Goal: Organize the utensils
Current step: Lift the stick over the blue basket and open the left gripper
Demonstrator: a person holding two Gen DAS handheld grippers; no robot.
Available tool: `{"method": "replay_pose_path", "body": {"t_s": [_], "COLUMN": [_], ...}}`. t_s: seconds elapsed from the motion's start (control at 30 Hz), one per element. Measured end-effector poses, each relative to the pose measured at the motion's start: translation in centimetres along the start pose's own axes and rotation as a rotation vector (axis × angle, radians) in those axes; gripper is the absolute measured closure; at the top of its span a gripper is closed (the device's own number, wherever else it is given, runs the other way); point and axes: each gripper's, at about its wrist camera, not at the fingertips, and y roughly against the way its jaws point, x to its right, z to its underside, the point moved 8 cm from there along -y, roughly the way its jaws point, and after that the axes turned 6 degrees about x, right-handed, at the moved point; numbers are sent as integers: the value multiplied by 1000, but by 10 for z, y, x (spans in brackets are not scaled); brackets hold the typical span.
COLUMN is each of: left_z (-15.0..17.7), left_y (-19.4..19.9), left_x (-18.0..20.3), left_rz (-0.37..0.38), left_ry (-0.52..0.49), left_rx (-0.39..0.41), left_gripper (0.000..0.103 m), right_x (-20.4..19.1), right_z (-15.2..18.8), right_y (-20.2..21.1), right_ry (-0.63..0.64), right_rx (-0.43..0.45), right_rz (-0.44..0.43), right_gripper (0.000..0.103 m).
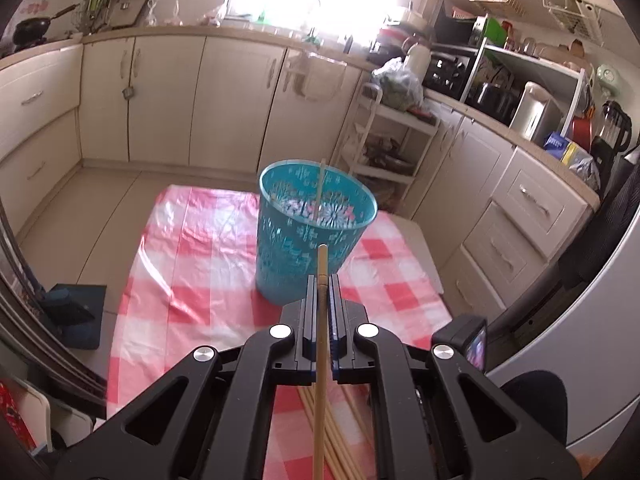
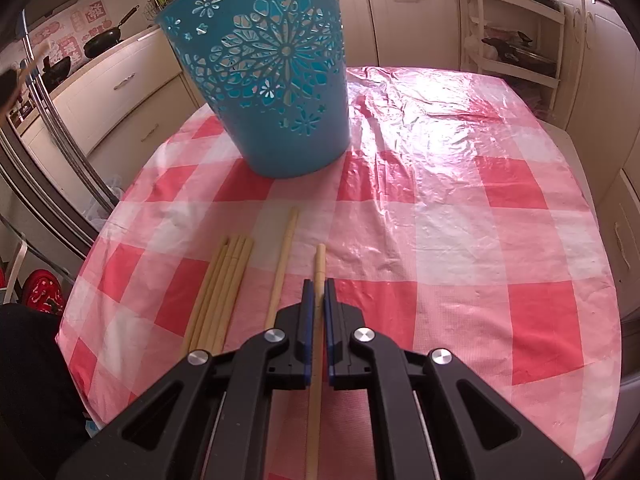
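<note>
Left gripper [image 1: 322, 284] clamped on one chopstick [image 1: 320, 360], raised toward the bin [image 1: 312, 240] ahead for dropping in; right gripper [image 2: 319, 288] clamped on another chopstick [image 2: 319, 268], low over the tabletop [image 2: 480, 220].

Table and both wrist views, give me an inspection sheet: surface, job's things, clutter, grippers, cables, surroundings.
Surface: table under a red-and-white checked plastic cloth, wrinkled and glossy.
Job's things: blue cut-out basket upright, one chopstick already inside; loose chopsticks lying on the cloth.
Clutter: nothing seen on the table.
Grippers: left hand-held gripper shut on a chopstick, above the table, facing the basket; right hand-held gripper shut on a chopstick low over the cloth.
Cables: nothing seen.
Surroundings: kitchen cabinets, crowded counters, bright window.
</note>
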Motion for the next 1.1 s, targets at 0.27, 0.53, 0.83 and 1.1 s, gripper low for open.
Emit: {"method": "replay_pose_path", "body": {"t_s": [0.27, 0.53, 0.83, 1.1], "left_z": [-87, -150, -183, -167], "left_y": [6, -28, -88, -147], "left_x": [21, 33, 24, -5], "left_rz": [11, -18, -77, -134], "left_ry": [-1, 2, 21, 85], "left_rx": [188, 324, 393, 360], "left_gripper": [98, 98, 98, 98], "right_x": [0, 2, 4, 4], "right_z": [0, -2, -2, -4], "right_y": [0, -1, -1, -3], "right_ry": [-7, -29, -32, -41], "right_rx": [-1, -6, -7, -9], "right_rz": [-2, -24, -43, -56], "right_gripper": [97, 97, 97, 97]}}
